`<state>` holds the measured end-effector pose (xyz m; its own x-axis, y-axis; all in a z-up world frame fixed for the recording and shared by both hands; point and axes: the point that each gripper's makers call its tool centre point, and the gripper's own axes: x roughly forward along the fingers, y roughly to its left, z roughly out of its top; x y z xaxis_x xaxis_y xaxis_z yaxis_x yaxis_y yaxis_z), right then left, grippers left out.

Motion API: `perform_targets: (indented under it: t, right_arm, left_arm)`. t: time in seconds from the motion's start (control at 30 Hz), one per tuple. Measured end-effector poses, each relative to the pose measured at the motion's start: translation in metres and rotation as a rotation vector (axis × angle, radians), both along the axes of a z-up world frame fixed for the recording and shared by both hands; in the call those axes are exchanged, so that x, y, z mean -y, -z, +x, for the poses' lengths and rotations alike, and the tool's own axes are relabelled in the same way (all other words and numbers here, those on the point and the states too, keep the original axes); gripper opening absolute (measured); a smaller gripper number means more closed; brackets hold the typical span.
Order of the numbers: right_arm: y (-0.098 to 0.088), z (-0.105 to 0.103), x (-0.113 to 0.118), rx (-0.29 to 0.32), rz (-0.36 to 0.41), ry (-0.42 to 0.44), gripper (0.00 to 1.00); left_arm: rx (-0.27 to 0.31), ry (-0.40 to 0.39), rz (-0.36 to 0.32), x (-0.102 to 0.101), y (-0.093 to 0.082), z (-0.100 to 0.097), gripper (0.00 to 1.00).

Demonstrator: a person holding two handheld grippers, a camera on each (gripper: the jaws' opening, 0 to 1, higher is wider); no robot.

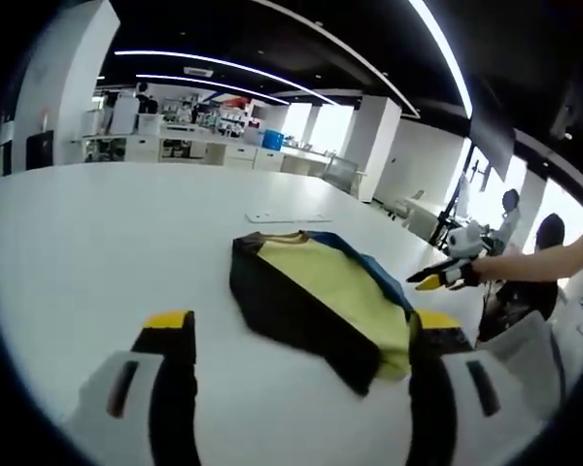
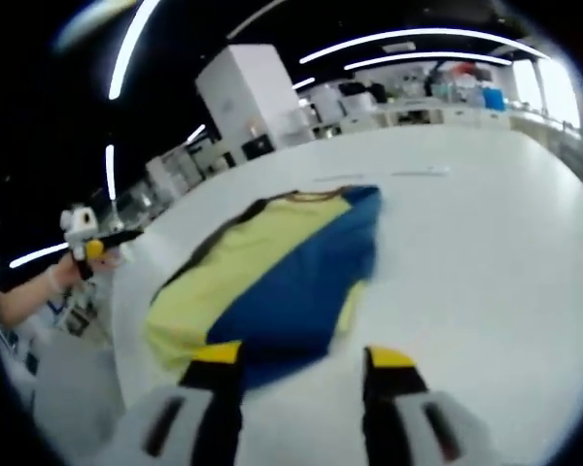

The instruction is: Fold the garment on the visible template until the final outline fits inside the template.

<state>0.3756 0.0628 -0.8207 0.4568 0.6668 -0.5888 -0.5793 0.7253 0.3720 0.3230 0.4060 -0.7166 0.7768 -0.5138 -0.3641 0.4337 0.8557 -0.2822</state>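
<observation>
The garment (image 1: 316,296), a yellow top with black and blue side panels, lies folded on the white bench (image 1: 97,243), its collar turned toward the far side. In the left gripper view it sits just ahead of the left tongs (image 1: 301,335), mostly between the two yellow-tipped jaws, its near corner touching or just beside the right-hand jaw. The jaws stand wide apart and hold nothing. In the right gripper view the garment (image 2: 272,272) lies right in front of the right tongs (image 2: 301,354), its near blue edge reaching the jaw tips; whether it touches them I cannot tell. These jaws are also spread and empty.

The bench (image 2: 486,243) is broad, with bare white surface on every side of the garment; one long edge runs near the garment's yellow side. A thin flat white sheet (image 1: 287,216) lies just beyond the collar.

Past that bench edge, a person's hand (image 1: 471,270) holds another pair of tongs, seen also in the right gripper view (image 2: 83,248), well apart from the garment. Desks and shelves (image 1: 175,136) stand far behind.
</observation>
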Motion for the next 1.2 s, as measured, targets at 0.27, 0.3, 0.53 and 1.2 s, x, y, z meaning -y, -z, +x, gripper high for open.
perform_targets:
  t: [0.27,0.3,0.53,1.2]
  right_arm:
    - [0.009,-0.007,-0.009,-0.041,0.004,-0.012,0.33]
    - [0.011,-0.007,-0.010,-0.045,0.006,-0.014,0.32]
    - [0.014,-0.008,-0.016,-0.061,0.012,-0.024,0.22]
    - [-0.004,-0.006,-0.020,-0.114,0.050,0.014,0.00]
  left_arm:
    - [0.003,-0.013,-0.009,-0.004,-0.003,-0.003,0.88]
    - [0.004,-0.016,-0.010,-0.004,-0.004,-0.004,0.88]
    - [0.010,-0.026,-0.014,-0.007,-0.005,-0.006,0.88]
    - [0.003,-0.041,-0.025,-0.012,-0.002,-0.009,0.87]
